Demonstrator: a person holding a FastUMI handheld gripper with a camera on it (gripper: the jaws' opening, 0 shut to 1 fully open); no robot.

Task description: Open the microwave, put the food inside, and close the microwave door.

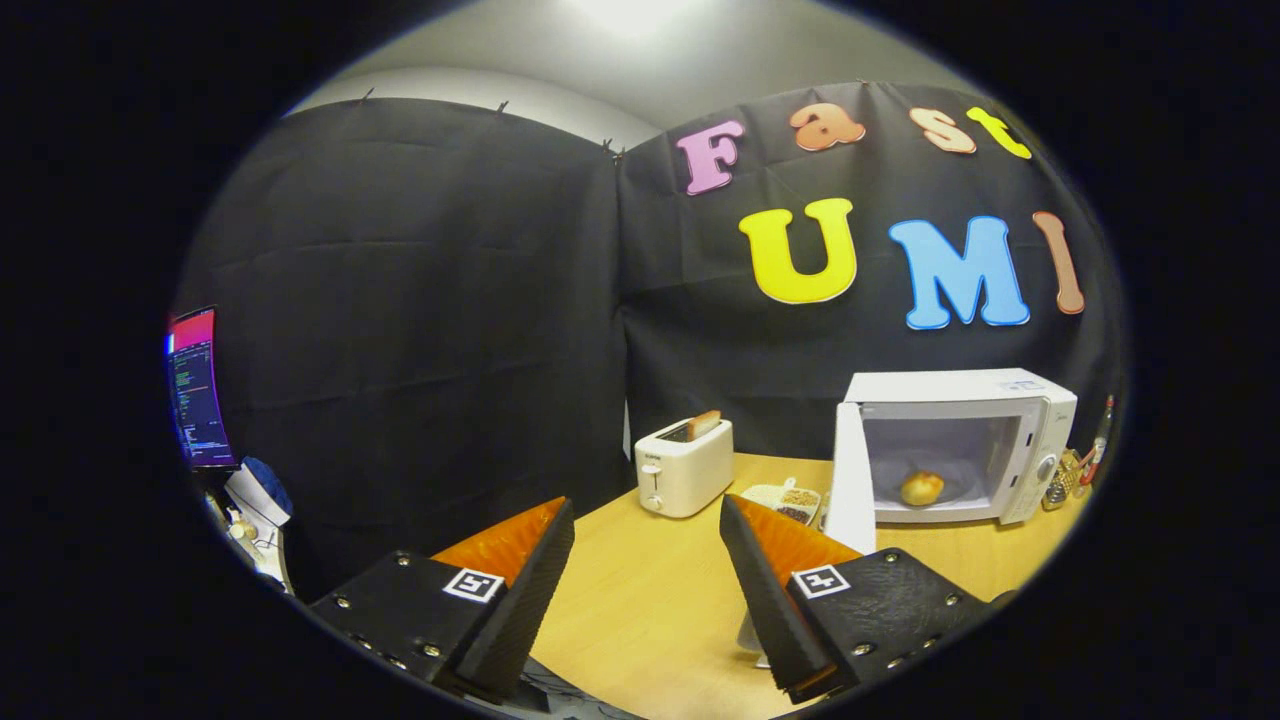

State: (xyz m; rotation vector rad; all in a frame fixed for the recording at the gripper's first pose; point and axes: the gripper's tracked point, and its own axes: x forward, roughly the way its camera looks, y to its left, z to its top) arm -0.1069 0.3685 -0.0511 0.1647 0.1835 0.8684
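Observation:
A white microwave (960, 445) stands on the wooden table (650, 590), beyond the right finger. Its door (850, 480) hangs open, swung out to the left. A round yellowish food item (921, 488) lies inside the cavity. My gripper (648, 515) is open, well short of the microwave, with only bare table between its fingers. The right finger (770, 570) points roughly toward the door's lower edge.
A white toaster (685, 465) with a slice of bread (703, 423) in its slot stands ahead of the fingers. A small divided dish (785, 497) of snacks sits left of the microwave door. Small items (1075, 470) stand to the microwave's right. A monitor (197, 390) glows far left.

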